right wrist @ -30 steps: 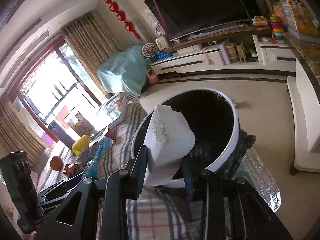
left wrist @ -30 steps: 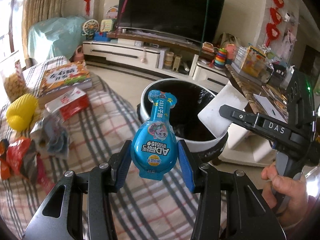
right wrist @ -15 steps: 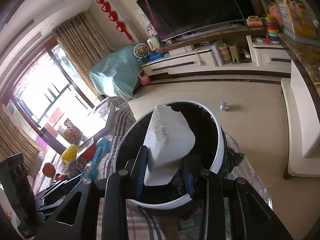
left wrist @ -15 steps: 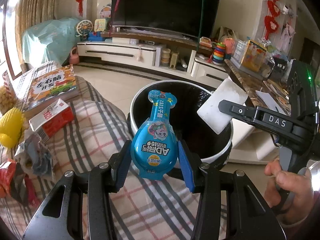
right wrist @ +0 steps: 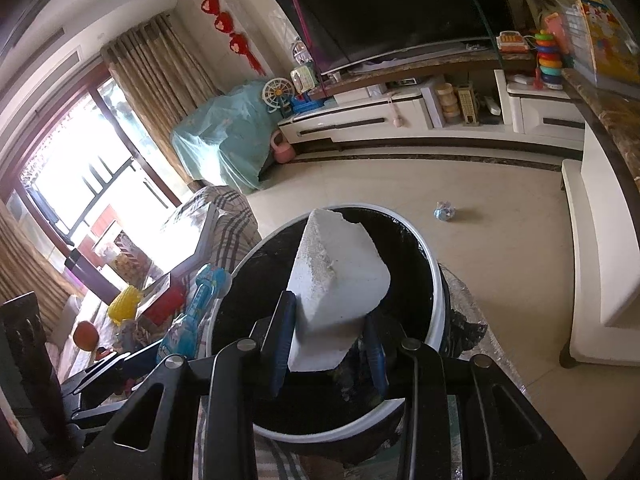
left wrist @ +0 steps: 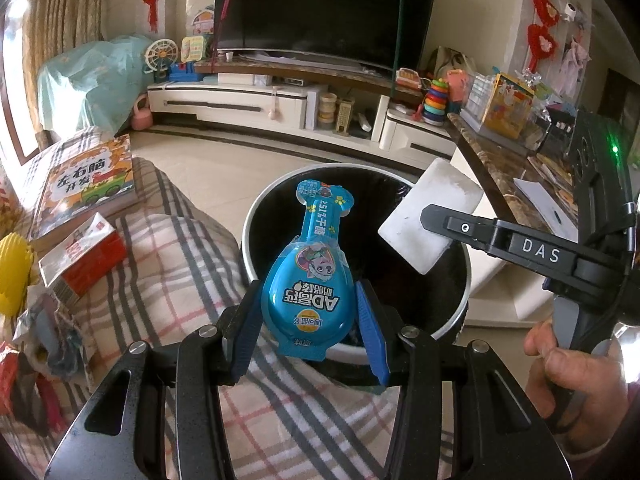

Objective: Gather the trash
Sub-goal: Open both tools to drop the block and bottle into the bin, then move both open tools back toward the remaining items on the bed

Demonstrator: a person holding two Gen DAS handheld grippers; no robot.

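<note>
My left gripper (left wrist: 308,316) is shut on a blue bottle-shaped snack pack (left wrist: 310,280) and holds it over the near rim of a round bin with a white rim (left wrist: 250,232) and a black liner. My right gripper (right wrist: 330,332) is shut on a white foam block (right wrist: 340,280) and holds it above the bin's opening (right wrist: 434,292). In the left wrist view the foam block (left wrist: 430,216) hangs over the bin's right side, held by the right gripper (left wrist: 448,232). In the right wrist view the blue pack (right wrist: 192,312) is at the bin's left edge.
A plaid-covered surface (left wrist: 160,264) left of the bin carries a picture book (left wrist: 88,180), a red and white carton (left wrist: 80,256), a yellow object (left wrist: 12,272) and crumpled wrappers (left wrist: 44,324). A small crumpled piece (right wrist: 444,212) lies on the tile floor. A TV cabinet (left wrist: 248,104) stands behind.
Both grippers have moved in over the bin with their loads still held. The bin now sits closer and more centred under them, and the table clutter has slid left.
</note>
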